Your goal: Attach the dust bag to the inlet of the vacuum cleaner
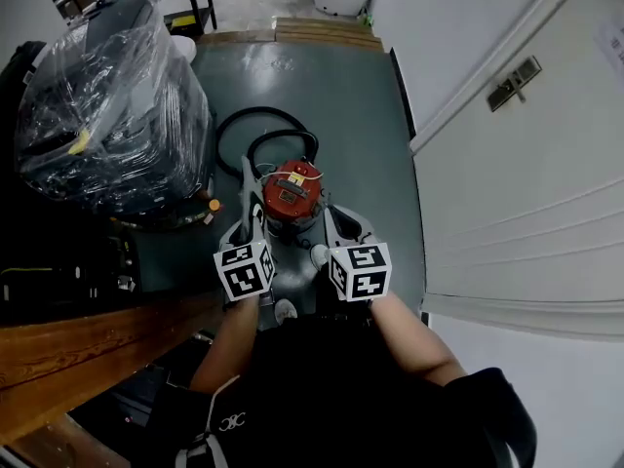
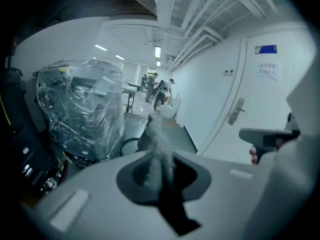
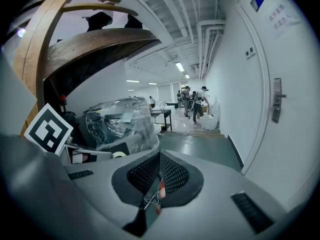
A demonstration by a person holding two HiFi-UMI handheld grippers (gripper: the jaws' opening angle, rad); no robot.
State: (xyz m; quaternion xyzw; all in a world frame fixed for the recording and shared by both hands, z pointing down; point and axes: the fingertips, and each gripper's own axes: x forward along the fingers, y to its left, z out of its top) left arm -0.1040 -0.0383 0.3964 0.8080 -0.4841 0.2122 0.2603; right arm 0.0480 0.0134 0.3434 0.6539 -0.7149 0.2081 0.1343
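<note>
Head view: left gripper (image 1: 250,220) and right gripper (image 1: 331,218) flank the red vacuum cleaner (image 1: 292,193), which stands on the floor just ahead and between them.

- Left jaws are nearly closed, pinching the dust bag (image 2: 156,149). That is my reading of the pale, fuzzy strip standing upright between them.
- Right jaws are fully together and appear to hold nothing.
- Inlet not identifiable. The left gripper carries the bag, so it leads.
- Black hose (image 1: 255,130) loops behind the vacuum cleaner.
- Plastic-wrapped load (image 1: 107,105) crowds the left.
- Green floor (image 1: 380,164) is open rightward to the white wall (image 1: 458,47).
</note>
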